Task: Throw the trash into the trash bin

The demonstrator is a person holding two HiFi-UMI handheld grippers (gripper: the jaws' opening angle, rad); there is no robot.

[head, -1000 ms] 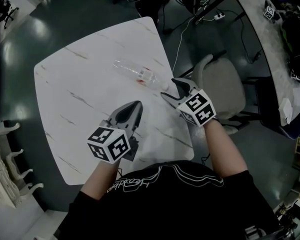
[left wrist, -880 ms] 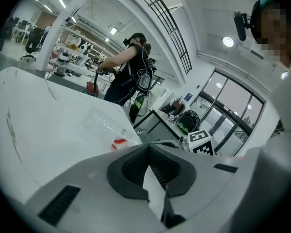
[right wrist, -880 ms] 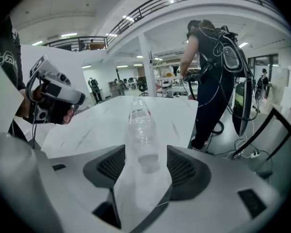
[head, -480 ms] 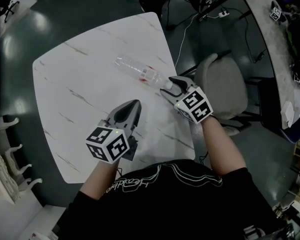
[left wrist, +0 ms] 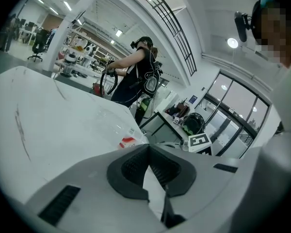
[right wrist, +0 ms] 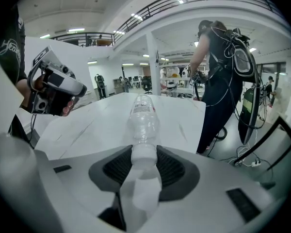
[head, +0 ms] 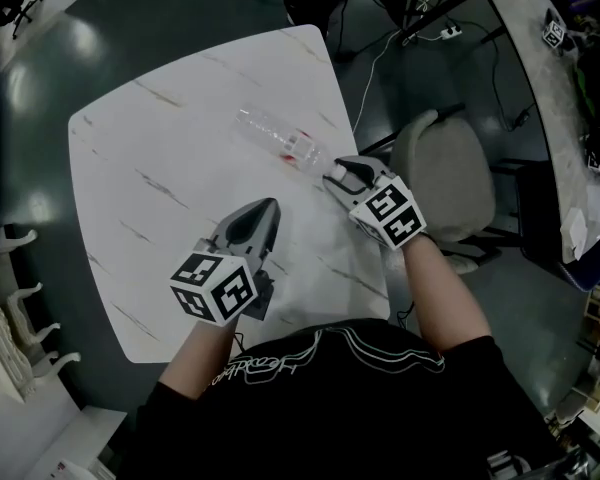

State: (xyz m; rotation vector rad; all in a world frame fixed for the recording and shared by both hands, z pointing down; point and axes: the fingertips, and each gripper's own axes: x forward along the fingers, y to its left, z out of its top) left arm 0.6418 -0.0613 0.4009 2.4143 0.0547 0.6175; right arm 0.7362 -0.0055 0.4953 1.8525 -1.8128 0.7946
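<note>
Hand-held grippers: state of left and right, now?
Left hand-held gripper: closed, nothing between the jaws.
Right hand-held gripper: jaws have just been closing, now clamped on the cap end of the plastic bottle.

From above, my right tongs, jaws just closing around the bottle's cap, hide that cap. The label's print is too small to read. My torso hides the surface's near edge.

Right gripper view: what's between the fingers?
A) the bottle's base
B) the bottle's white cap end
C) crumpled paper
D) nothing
B: the clear plastic bottle lies on the white table with its white cap end between the fingers of the right gripper, which have just been closing onto it.
</note>
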